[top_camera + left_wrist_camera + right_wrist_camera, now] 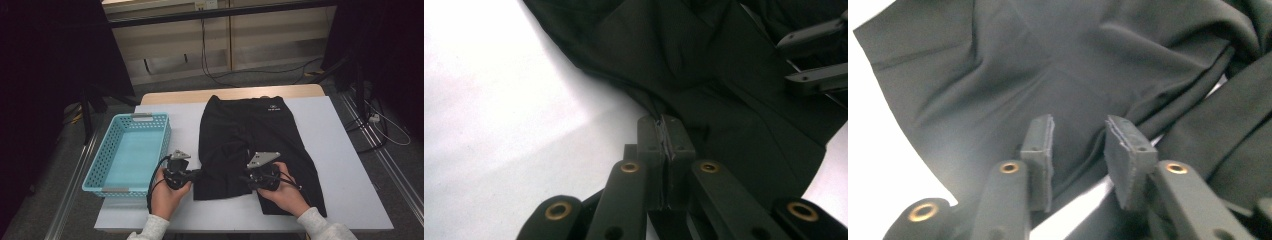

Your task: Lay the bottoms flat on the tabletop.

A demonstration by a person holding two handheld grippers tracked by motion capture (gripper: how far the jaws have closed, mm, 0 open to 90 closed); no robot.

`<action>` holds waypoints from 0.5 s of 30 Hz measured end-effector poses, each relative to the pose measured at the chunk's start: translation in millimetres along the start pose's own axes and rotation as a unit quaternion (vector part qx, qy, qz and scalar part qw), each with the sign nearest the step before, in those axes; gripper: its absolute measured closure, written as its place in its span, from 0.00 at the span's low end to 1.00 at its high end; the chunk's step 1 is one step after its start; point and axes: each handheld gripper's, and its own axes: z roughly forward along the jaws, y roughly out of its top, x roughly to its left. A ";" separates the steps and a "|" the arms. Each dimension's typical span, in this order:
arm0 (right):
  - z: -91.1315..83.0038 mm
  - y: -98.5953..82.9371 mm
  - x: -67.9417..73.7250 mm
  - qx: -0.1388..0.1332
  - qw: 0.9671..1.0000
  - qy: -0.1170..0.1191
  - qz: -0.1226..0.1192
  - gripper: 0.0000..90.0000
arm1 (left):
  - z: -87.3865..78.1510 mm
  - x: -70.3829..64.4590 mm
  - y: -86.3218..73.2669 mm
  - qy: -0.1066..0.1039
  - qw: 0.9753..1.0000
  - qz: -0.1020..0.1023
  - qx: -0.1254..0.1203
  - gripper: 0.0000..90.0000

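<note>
While I am watching from the high view, the black shorts (250, 145) are lying spread on the white table (345, 165), with the waistband toward the far edge and the two legs pointing toward the person. A light blue basket (131, 152) is sitting on the left part of the table, just beside the shorts and not touching them.

Left gripper (192, 174): I am holding it in the left hand (167, 192) at the near left corner of the left leg. In the left gripper view, the left gripper (666, 134) is showing its jaws pressed together with a thin fold of the shorts (704, 75) pinched between the pads. The cloth is rising slightly from the table at that pinch. The white table (489, 130) is lying bare to the left of the pinch.

Right gripper (254, 176): I am holding it in the right hand (285, 192) over the inner area between the two legs. In the right gripper view, the right gripper (1079, 132) is standing with its jaws moderately apart, and nothing is lying between the pads. The shorts (1013, 65) are lying wrinkled just beyond the tips, and a narrow strip of the table (1083, 207) is showing between two folds of cloth below them.

Both grippers are working near each other along the near edge of the shorts.
</note>
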 end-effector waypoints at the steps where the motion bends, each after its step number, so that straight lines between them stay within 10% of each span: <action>1: 0.6 0.8 -0.4 0.000 1.000 -0.002 -0.002 0.81 | -0.4 0.0 0.0 0.000 1.000 -0.002 -0.001 0.98; 5: 0.3 1.8 -1.7 0.003 1.000 0.006 -0.002 0.98 | -2.3 1.1 0.3 -0.001 1.000 -0.005 -0.002 0.98; 15: -25.6 -3.6 1.3 -0.009 0.999 0.035 -0.003 0.99 | -10.7 0.6 -2.1 0.003 1.000 -0.022 -0.003 0.98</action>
